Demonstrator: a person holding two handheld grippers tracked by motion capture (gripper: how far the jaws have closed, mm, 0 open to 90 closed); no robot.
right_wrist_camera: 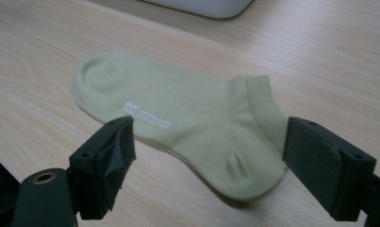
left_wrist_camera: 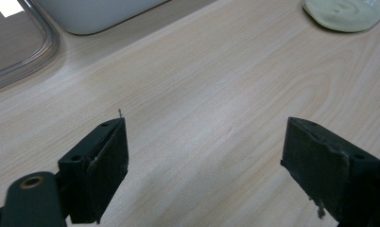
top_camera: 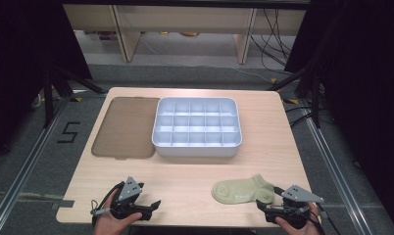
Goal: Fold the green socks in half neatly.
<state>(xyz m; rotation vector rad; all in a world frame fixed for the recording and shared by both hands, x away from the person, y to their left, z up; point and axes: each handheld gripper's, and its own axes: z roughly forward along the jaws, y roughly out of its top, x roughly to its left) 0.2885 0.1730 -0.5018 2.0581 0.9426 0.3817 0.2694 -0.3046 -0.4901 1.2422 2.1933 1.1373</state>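
A pale green ankle sock (top_camera: 243, 190) lies flat on the wooden table near its front right edge. My right gripper (top_camera: 263, 207) rests just in front of it, held by a hand, jaws wide apart. In the right gripper view the sock (right_wrist_camera: 188, 123) spreads out just beyond the open jaws of that gripper (right_wrist_camera: 207, 158), white lettering on its sole; nothing is between the pads. My left gripper (top_camera: 153, 205) sits at the front left, also open, pointing right. In the left gripper view this gripper (left_wrist_camera: 204, 163) frames bare wood, with the sock's toe (left_wrist_camera: 346, 13) far off.
A white compartment tray (top_camera: 197, 148) with several empty cells stands at the table's middle back. Its translucent brownish lid (top_camera: 124, 128) lies flat to the left of it. Bare wood stretches between the tray and both grippers. The front table edge is right under the hands.
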